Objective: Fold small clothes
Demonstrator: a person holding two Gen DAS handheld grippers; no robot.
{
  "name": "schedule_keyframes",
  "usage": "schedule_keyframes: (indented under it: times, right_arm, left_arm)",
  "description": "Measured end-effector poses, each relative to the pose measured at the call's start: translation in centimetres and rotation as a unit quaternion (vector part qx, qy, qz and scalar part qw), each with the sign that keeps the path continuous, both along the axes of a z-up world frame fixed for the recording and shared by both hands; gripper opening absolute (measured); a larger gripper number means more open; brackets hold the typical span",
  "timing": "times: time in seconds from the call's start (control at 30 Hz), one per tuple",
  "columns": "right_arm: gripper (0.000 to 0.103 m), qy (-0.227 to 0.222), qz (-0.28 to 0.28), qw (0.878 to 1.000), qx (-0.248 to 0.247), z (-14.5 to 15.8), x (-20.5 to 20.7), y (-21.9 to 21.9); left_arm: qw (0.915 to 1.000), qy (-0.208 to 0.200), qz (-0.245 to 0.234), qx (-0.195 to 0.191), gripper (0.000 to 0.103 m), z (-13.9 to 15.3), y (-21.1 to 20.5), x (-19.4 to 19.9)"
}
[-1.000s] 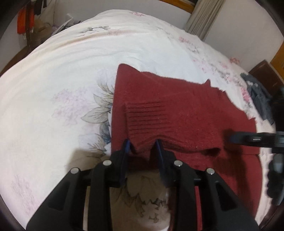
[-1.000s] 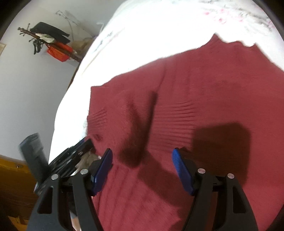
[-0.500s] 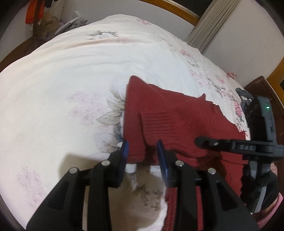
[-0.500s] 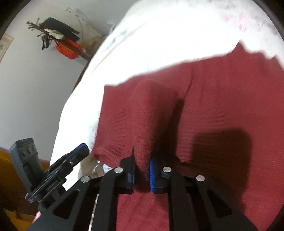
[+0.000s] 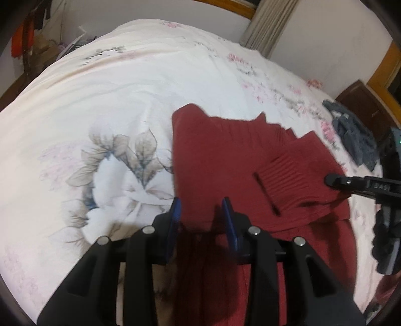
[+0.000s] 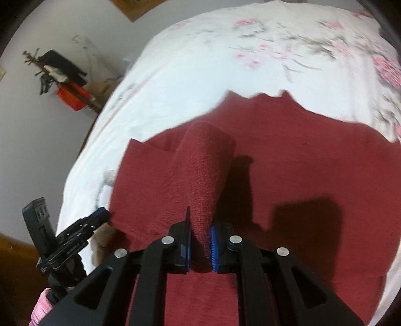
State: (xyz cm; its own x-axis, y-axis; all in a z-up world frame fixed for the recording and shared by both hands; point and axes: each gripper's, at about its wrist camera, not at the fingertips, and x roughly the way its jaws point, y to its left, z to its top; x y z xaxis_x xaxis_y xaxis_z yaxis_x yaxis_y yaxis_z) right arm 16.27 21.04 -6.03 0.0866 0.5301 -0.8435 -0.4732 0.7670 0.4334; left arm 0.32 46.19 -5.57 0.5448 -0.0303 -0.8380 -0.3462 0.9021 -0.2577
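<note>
Dark red knitted sweater (image 5: pixel 225 160): laid flat on a bed, toward its near right part, over a white bedspread printed with grey leaves and pink flowers (image 5: pixel 120 105). The knit is fine and fuzzy over the body; a ribbed cuff band (image 5: pixel 288 175) is seen lying folded across the body in the left wrist view. The far edge of the garment is jagged in outline against the bedspread.

Right hand-held gripper (image 6: pixel 200 240): black plastic frame, blue ribbed pads, silver screw heads. The jaws are closed narrowly on a raised ridge of the red knit (image 6: pixel 205 175), which is drawn up off the flat body into a rounded tent shape; a dark shadow is cast to its right.

Left hand-held gripper (image 5: pixel 203 220): same build. The jaws are set apart with nothing pinched between them, held at the sweater's left near edge, over cloth and bedspread.

A crumpled dark grey-blue garment (image 5: pixel 353 140) is noted on the bed's right side, well apart from the sweater. Room: pale walls, a wooden headboard rail (image 5: pixel 225 7), a beige curtain (image 5: pixel 270 22), a dark wooden cabinet (image 5: pixel 363 100), and a rack with black and orange items (image 6: pixel 67 82) by the wall. A pink sleeve cuff (image 6: pixel 41 308) is visible under the left tool in the right wrist view.
</note>
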Motion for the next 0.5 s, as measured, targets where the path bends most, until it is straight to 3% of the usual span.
schedule_keyframes:
  times: [0.17,0.27,0.33,0.43,0.5]
  right_arm:
    - [0.013,0.023,-0.023,0.999,-0.036,-3.6,1.2,-2.3]
    - [0.025,0.026,-0.025,0.998,-0.057,-4.6,1.2,-2.2]
    - [0.031,0.013,-0.027,0.997,-0.068,-4.0,0.9,-2.2]
    - [0.033,-0.056,-0.024,0.996,-0.067,-0.4,-0.2,-2.0]
    - [0.042,-0.074,-0.001,0.996,-0.051,1.3,-1.1,-0.9]
  left_arm:
    - [0.9992,0.039,0.01,0.007,0.035,-2.5,0.1,1.7]
    - [0.9987,0.05,0.01,0.004,0.037,-3.3,0.2,2.1]
    - [0.9988,0.048,0.007,0.003,0.037,-3.0,0.4,2.0]
    - [0.9996,0.027,0.007,0.002,0.035,-1.5,0.4,1.3]
    - [1.0,0.005,0.002,-0.001,0.036,-0.1,0.1,1.1]
